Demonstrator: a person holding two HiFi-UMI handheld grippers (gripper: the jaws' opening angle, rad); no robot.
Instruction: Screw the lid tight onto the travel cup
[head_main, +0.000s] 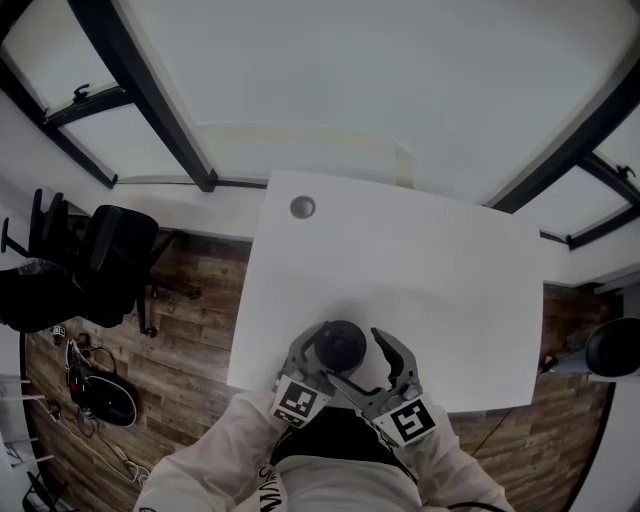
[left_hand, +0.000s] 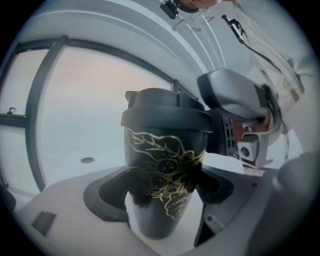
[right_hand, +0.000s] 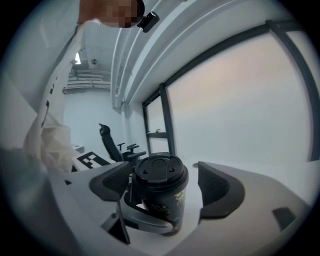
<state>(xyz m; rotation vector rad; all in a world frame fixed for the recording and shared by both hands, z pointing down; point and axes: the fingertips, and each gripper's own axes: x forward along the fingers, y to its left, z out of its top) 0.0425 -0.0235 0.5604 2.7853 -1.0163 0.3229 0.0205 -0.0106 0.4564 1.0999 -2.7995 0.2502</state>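
Cup axis: the black travel cup with a gold leaf drawing (left_hand: 160, 170) stands upright. Its long axis is vertical, with the wide mouth end up and the narrower base down on the white table (head_main: 420, 270).
Lid: the round black plastic lid (right_hand: 159, 170) sits level on top of the cup, its sip flap facing up. Whether it is turned fully home cannot be told.
Cup contents: hidden under the lid.
Left gripper: the grey left gripper (left_hand: 170, 190) is clamped on the cup's body below the lid. Its dark ribbed pads (left_hand: 207, 187) press on opposite sides of the wall.
Right gripper: the right gripper (right_hand: 165, 186) has its jaws apart, one on each side of the lid at lid height. One pad is just beside the rim; the other stands clear of it, with a gap showing.
Cup's place: between the jaws of both grippers, straight ahead of each. In the head view it is just beyond the two marker cubes, near the table's near edge.
Gripper levels: the left gripper is low on the body and the right is higher, at the lid. In the right gripper view the left gripper's grey jaw curves round the cup beneath the lid.
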